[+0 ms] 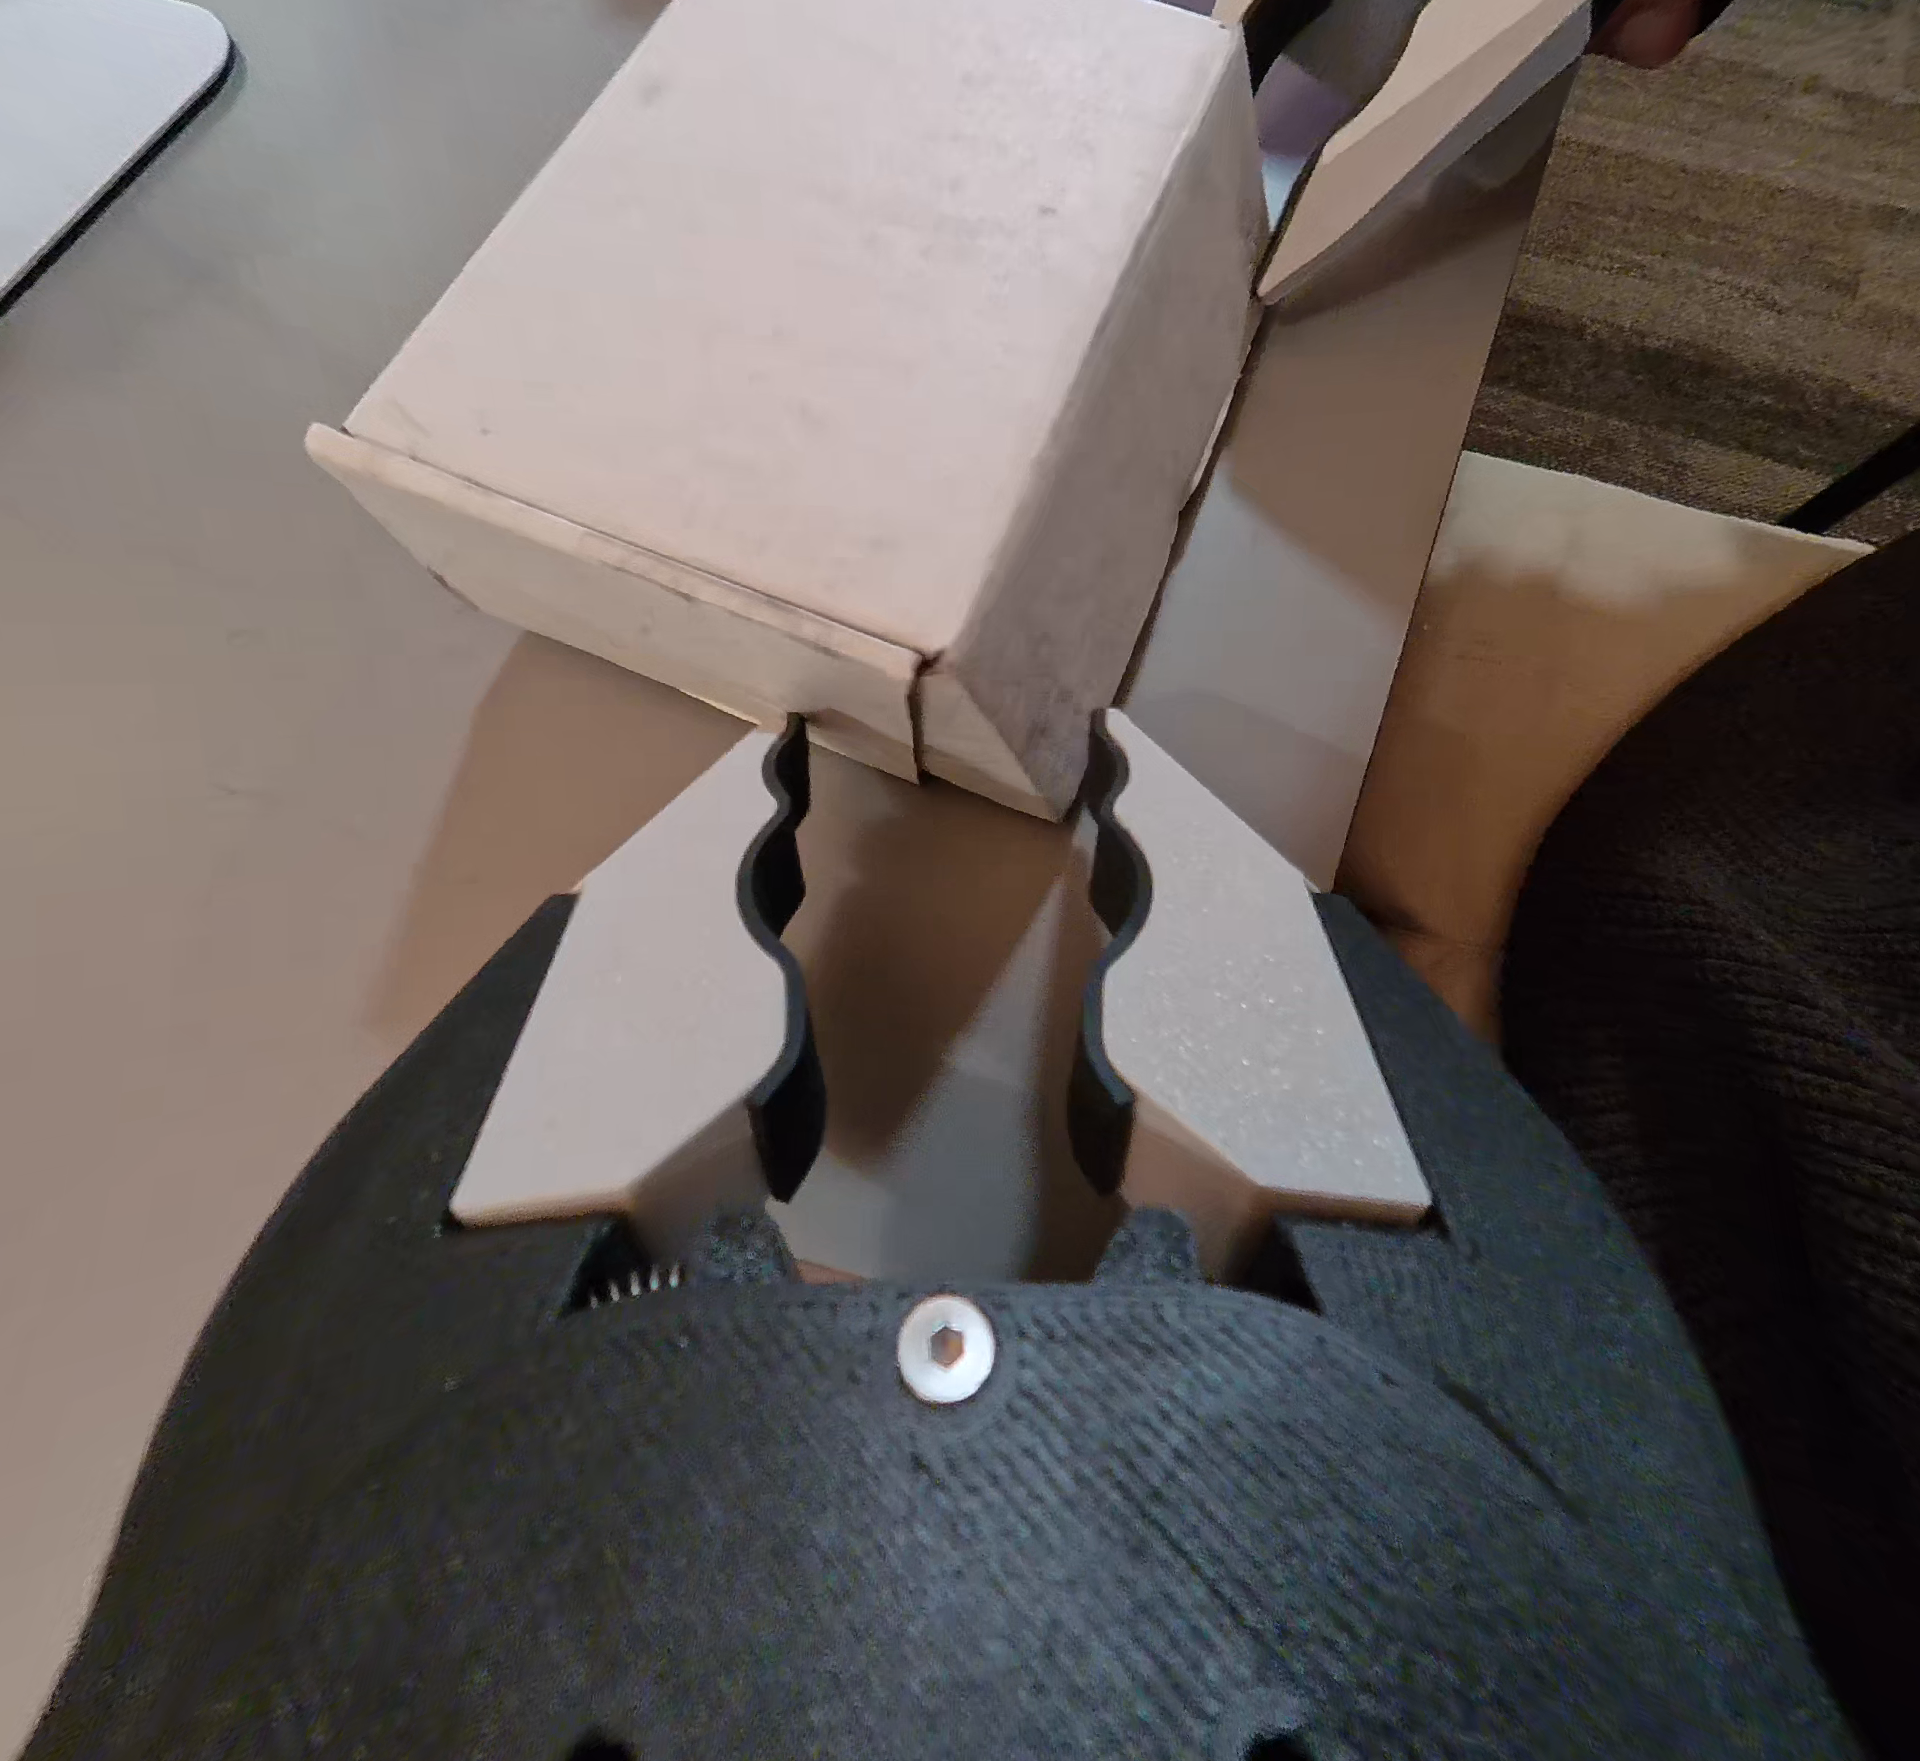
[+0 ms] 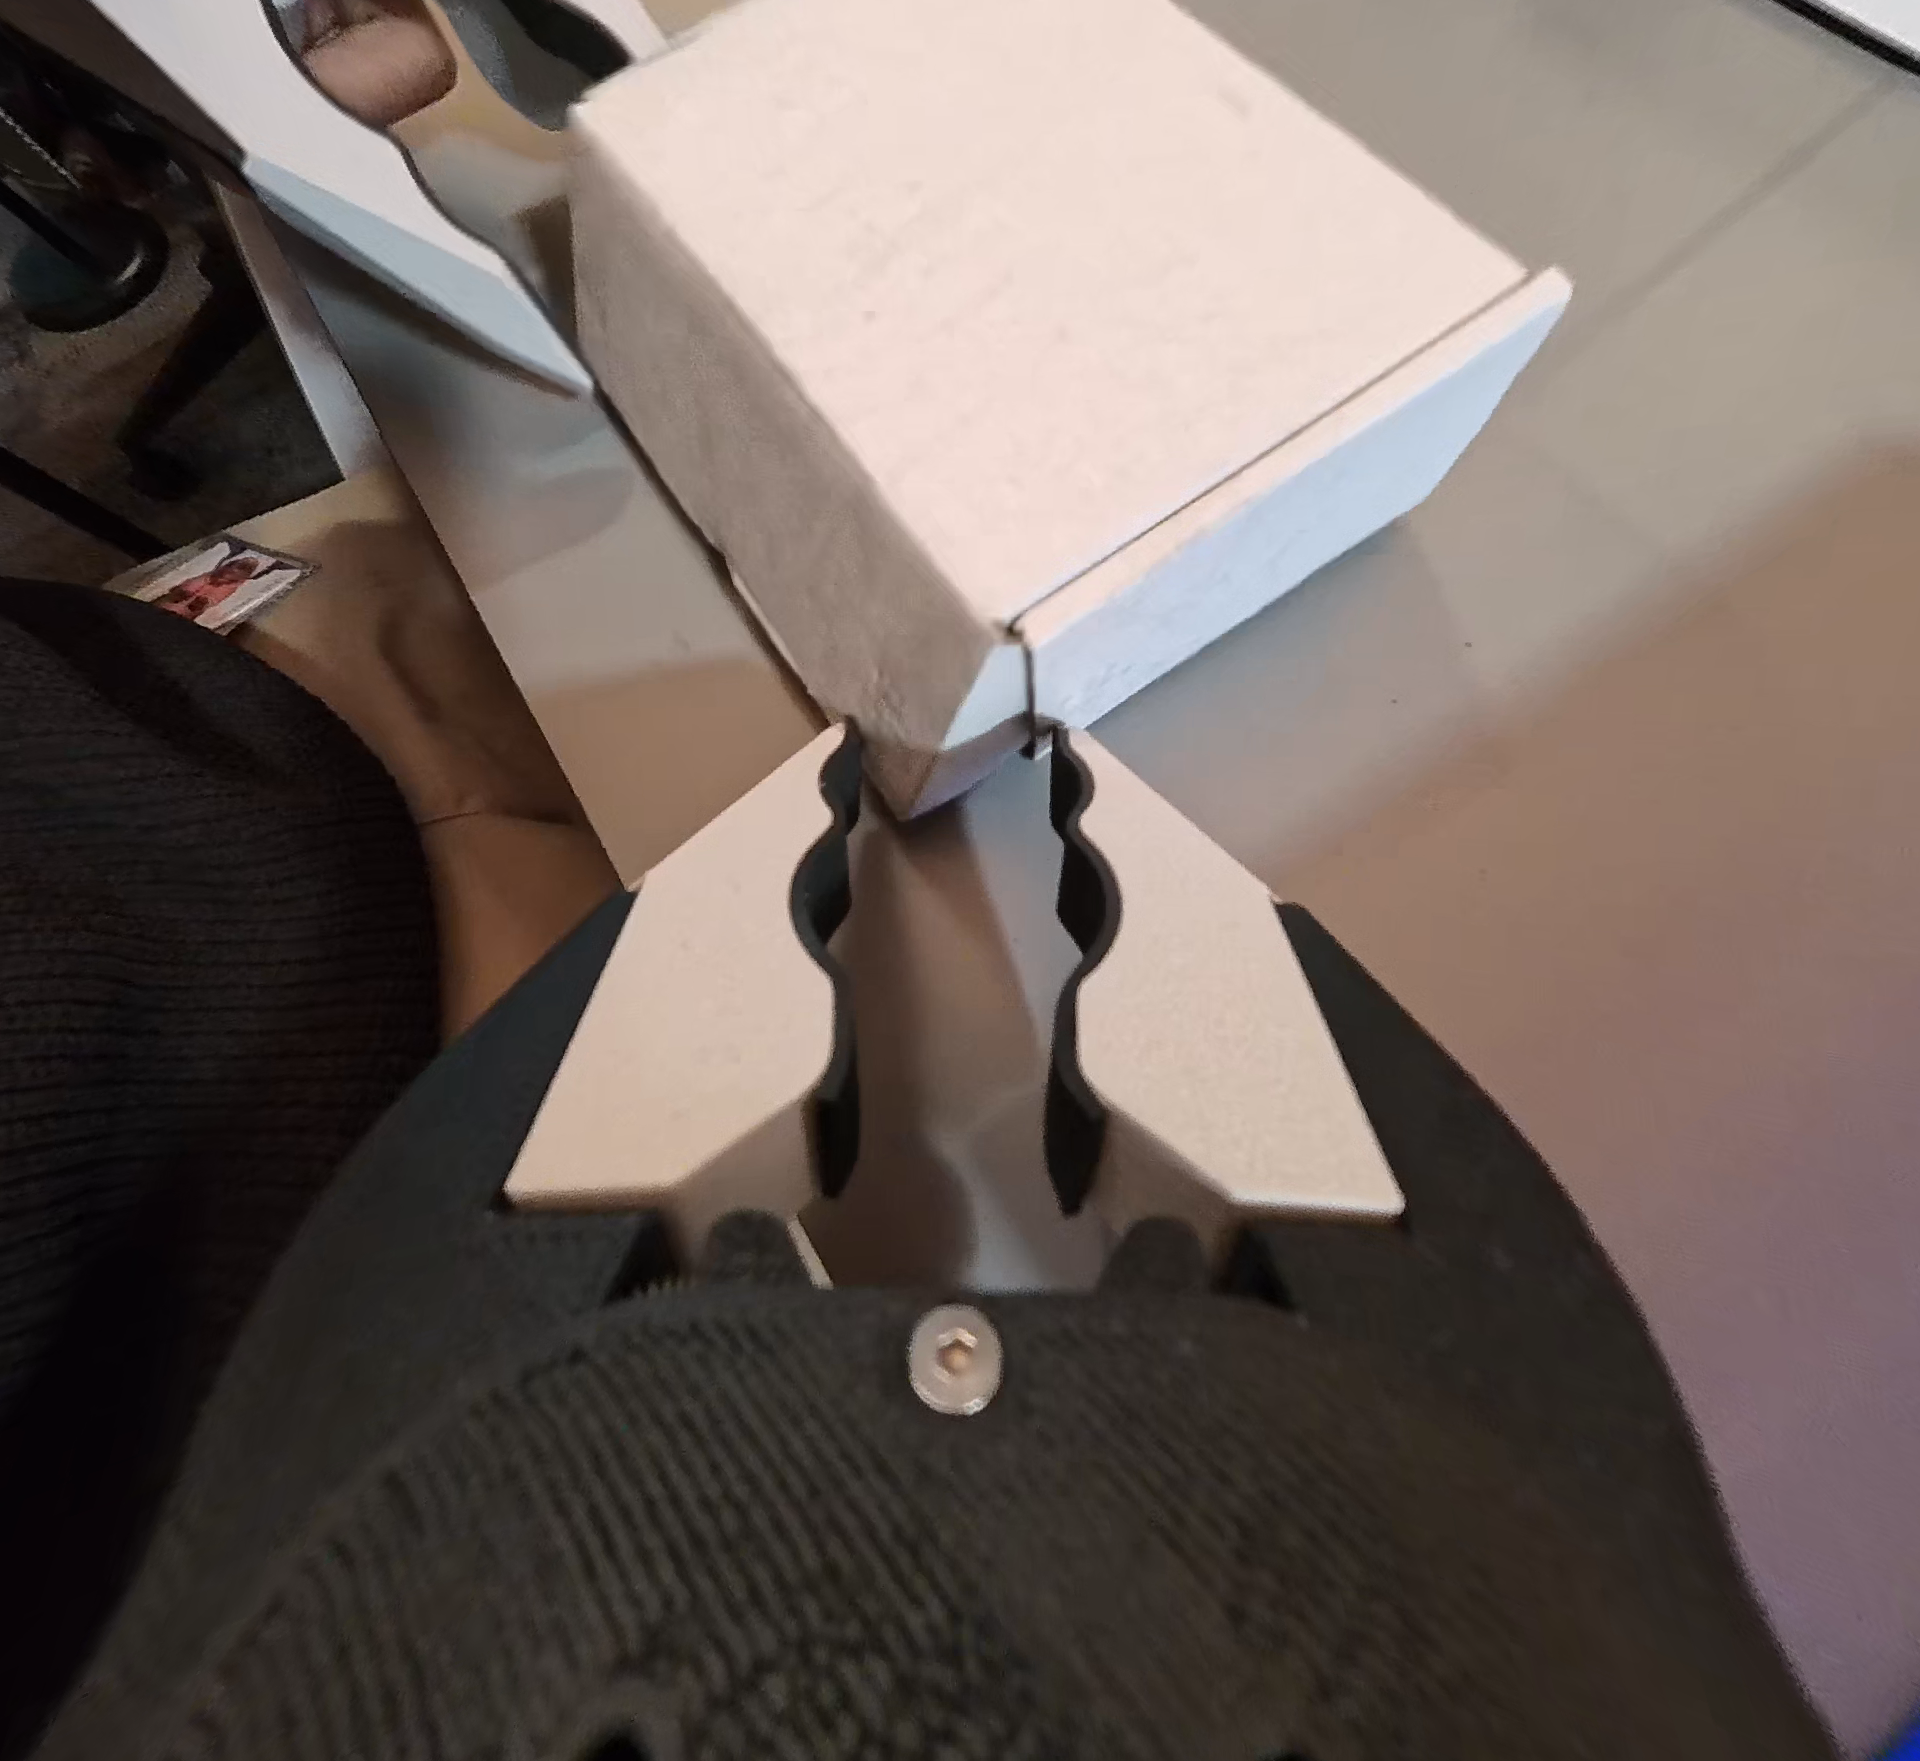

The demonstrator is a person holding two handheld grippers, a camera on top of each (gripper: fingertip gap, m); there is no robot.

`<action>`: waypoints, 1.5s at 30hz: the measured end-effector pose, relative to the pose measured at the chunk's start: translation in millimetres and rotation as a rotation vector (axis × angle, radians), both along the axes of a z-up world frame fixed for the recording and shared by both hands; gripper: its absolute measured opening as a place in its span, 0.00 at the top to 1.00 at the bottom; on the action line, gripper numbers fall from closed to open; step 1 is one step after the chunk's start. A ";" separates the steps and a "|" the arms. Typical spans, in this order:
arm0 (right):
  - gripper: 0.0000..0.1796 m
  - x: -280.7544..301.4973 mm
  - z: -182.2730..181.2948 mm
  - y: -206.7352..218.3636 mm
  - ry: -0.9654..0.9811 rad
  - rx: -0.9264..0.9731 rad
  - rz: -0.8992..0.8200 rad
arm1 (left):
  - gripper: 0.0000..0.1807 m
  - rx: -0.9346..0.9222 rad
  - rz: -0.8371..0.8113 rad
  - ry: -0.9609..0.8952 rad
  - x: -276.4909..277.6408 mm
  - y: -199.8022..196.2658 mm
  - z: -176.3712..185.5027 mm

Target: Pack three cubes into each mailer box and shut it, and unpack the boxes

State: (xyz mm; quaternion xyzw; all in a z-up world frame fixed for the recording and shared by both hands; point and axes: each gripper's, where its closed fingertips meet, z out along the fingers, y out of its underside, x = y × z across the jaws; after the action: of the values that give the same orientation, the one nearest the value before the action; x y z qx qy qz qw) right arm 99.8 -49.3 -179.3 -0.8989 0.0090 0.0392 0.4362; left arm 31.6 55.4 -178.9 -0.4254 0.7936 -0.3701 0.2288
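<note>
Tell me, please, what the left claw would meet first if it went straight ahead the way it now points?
The left claw would meet the near corner of the closed white box straight away; that corner already sits between its open tips, though whether they touch it is unclear.

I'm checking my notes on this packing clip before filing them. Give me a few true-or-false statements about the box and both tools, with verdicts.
1. The white mailer box is shut. True.
2. The left tool has a near corner of the box between its open fingers. True.
3. Cubes lie loose on the table. False: none show.
4. The right tool is far from the box. False: its tips flank another corner.
5. The box is red. False: white.
</note>
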 end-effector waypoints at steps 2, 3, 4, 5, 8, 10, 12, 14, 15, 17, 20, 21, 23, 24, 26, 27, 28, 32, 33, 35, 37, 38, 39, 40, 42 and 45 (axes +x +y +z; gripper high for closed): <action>0.76 0.4 -1.7 0.7 -0.016 -0.006 -0.002 | 0.58 0.022 0.011 -0.001 1.0 1.0 -1.8; 0.74 1.5 -2.7 0.7 -0.029 -0.012 -0.005 | 0.53 0.030 0.020 -0.002 1.7 2.2 -2.3; 0.73 2.5 -3.0 0.9 -0.038 -0.013 -0.009 | 0.48 0.036 0.034 -0.006 3.2 4.1 -2.2; 0.73 2.9 -2.7 1.2 -0.038 -0.010 -0.011 | 0.44 0.039 0.051 -0.016 5.1 6.8 -1.0; 0.70 2.0 0.3 2.8 -0.003 0.012 -0.017 | 0.39 0.018 0.086 -0.055 10.9 13.1 5.9; 0.69 2.0 3.8 4.0 0.022 0.035 -0.023 | 0.35 0.008 0.092 -0.080 15.0 16.6 10.0; 0.68 2.7 6.6 4.8 0.047 0.053 -0.029 | 0.29 0.042 0.050 -0.116 19.8 18.9 12.3; 0.68 3.8 7.8 4.9 0.065 0.063 -0.033 | 0.24 0.111 -0.061 -0.104 19.1 20.1 5.5; 0.68 4.5 7.9 4.7 0.071 0.065 -0.035 | 0.21 0.132 -0.102 -0.095 21.4 22.5 3.4; 0.68 6.1 8.6 4.9 0.078 0.069 -0.040 | 0.16 0.100 -0.160 -0.096 30.7 24.3 7.8; 0.68 5.1 11.4 6.5 0.098 0.085 -0.044 | 0.12 0.056 -0.206 -0.122 49.0 27.1 16.0; 0.68 4.5 11.2 6.8 0.101 0.086 -0.045 | 0.12 0.049 -0.223 -0.111 52.7 26.6 14.6; 0.69 4.2 8.6 6.5 0.098 0.076 -0.047 | 0.12 0.033 -0.257 -0.079 56.3 22.2 8.6; 0.69 4.2 7.0 6.1 0.096 0.070 -0.047 | 0.12 0.025 -0.275 -0.056 55.9 18.7 4.2; 0.69 3.7 4.9 5.5 0.098 0.060 -0.048 | 0.13 0.061 -0.302 -0.008 53.4 15.4 -5.4; 0.69 3.7 4.9 5.4 0.099 0.061 -0.049 | 0.14 0.081 -0.311 -0.006 52.8 14.3 -7.8; 0.69 3.6 5.0 5.1 0.100 0.063 -0.051 | 0.13 0.096 -0.315 -0.003 52.3 13.7 -9.7; 0.69 3.3 3.7 4.6 0.113 0.061 -0.053 | 0.15 0.083 -0.322 0.006 52.0 12.4 -9.4; 0.69 3.3 3.7 4.6 0.116 0.061 -0.054 | 0.16 0.078 -0.325 0.008 51.6 12.1 -9.2; 0.69 3.0 4.4 4.9 0.123 0.065 -0.051 | 0.18 0.077 -0.332 0.007 50.7 11.5 -9.0; 0.72 0.5 6.0 5.4 0.137 0.075 -0.038 | 0.20 0.079 -0.337 0.007 49.4 11.2 -9.2; 0.73 -0.4 6.5 5.7 0.144 0.079 -0.036 | 0.20 0.076 -0.337 0.009 48.8 11.4 -9.1; 0.73 -1.0 7.0 5.6 0.149 0.082 -0.032 | 0.21 0.073 -0.336 0.011 48.2 11.9 -9.0; 0.74 -1.9 7.8 5.5 0.152 0.087 -0.027 | 0.22 0.071 -0.337 0.012 47.4 12.4 -8.9; 0.75 -4.1 10.0 5.4 0.158 0.098 -0.014 | 0.22 0.060 -0.337 0.018 45.8 13.4 -8.5; 0.75 -9.8 13.3 4.9 0.170 0.113 0.018 | 0.23 0.010 -0.350 0.038 40.9 13.3 -5.6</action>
State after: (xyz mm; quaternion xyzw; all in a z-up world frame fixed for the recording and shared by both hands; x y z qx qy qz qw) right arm 90.0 -44.4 -166.0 -0.8664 0.0356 0.1197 0.4835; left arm 72.5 68.7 -184.5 -0.2867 0.8615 -0.3922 0.1479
